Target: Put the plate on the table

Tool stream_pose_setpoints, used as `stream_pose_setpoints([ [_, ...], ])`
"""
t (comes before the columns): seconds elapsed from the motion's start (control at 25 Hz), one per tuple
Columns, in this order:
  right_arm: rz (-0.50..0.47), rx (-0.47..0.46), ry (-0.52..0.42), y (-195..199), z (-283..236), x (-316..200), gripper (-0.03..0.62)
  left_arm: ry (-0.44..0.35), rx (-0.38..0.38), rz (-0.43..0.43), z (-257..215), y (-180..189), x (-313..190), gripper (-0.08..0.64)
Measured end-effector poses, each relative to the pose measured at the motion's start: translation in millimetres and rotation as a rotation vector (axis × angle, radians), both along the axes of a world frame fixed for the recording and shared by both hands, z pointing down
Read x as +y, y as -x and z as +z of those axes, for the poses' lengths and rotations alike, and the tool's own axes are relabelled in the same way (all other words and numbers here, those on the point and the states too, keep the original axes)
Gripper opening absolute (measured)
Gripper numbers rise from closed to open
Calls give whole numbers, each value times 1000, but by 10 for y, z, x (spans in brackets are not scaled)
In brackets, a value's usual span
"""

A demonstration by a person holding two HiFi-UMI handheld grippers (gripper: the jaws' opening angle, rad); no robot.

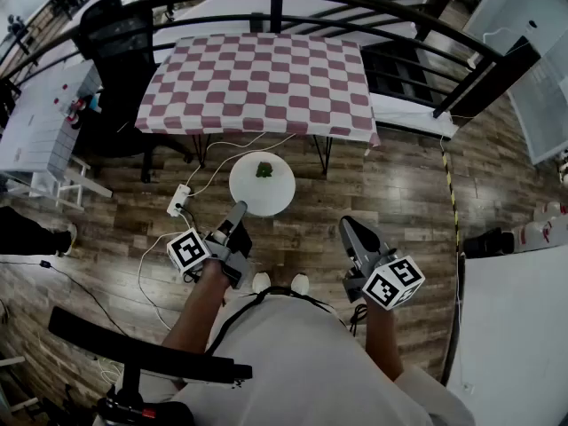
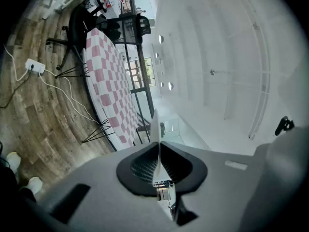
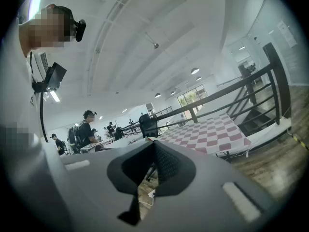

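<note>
In the head view a round white plate with a small green item on it hangs above the wooden floor, short of the table with the red-and-white checked cloth. My left gripper is shut on the plate's near rim. In the left gripper view the plate shows edge-on as a thin white blade between the jaws of the left gripper, with the table off to the left. My right gripper is held at the right, shut and holding nothing; in its own view the right gripper points toward the table.
A white power strip and its cables lie on the floor under the table's near edge. A black office chair stands left of the table, and a black railing curves behind it. The person's shoes show below. Several people stand far off.
</note>
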State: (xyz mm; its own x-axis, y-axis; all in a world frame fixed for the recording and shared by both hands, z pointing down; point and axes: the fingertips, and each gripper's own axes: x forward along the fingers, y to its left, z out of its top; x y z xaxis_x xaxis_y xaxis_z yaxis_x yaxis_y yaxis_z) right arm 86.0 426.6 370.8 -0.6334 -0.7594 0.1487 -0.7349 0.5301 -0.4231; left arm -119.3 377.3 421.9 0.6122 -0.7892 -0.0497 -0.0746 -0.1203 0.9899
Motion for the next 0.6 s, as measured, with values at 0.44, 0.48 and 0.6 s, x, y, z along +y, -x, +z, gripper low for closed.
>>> stream_pose_setpoints([
  [0.44,-23,-12,1,146,25,-10,6,5,14,-16,40,134,38,24],
  [0.48,-33,-14,-1,181,19,-6,8,6,16,-18,42,155,43,25],
  [0.6,-46,-6,-11,273,-5,-22,8,6,15,-23,45,222,40,25],
])
